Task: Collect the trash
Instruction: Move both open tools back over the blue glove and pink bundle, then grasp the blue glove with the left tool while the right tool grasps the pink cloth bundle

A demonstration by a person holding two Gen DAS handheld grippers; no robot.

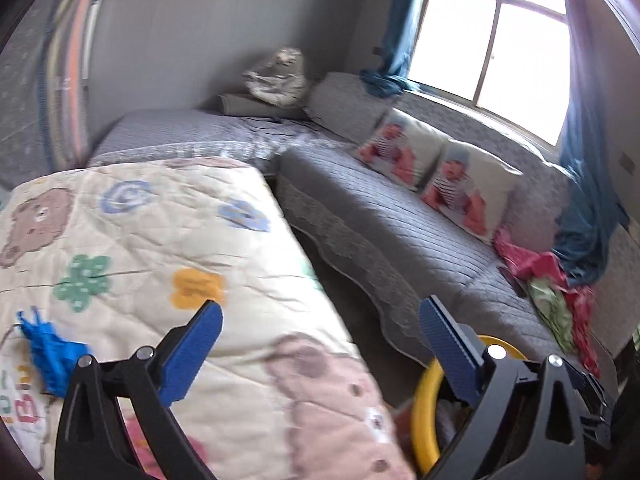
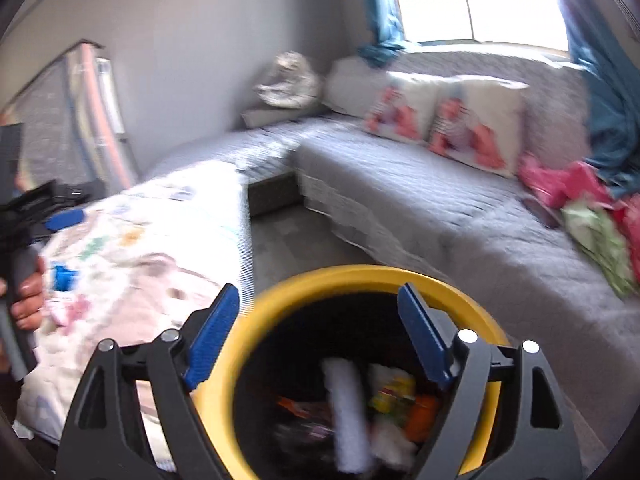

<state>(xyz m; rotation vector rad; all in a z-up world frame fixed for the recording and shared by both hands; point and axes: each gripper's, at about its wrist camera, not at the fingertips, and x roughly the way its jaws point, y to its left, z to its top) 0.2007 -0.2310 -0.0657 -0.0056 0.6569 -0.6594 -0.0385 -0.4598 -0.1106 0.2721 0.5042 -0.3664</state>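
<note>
left gripper (image 1: 320,320) spread wide with nothing between the blue pads, over the edge of a cartoon-print quilt (image 1: 140,240); crumpled blue trash (image 1: 52,356) on the quilt just outside the left finger. right gripper (image 2: 318,312) likewise apart and empty, directly above a yellow-rimmed bin (image 2: 352,276) holding blurred wrappers (image 2: 390,396). grey sofa (image 2: 440,208) beyond the fingertips.

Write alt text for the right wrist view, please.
The right tongs hang open and empty over a yellow-rimmed bin holding wrappers and a white roll. To the left lies a cartoon-print quilt with a blue scrap on it; beyond, a grey sofa sits under a bright window.
</note>
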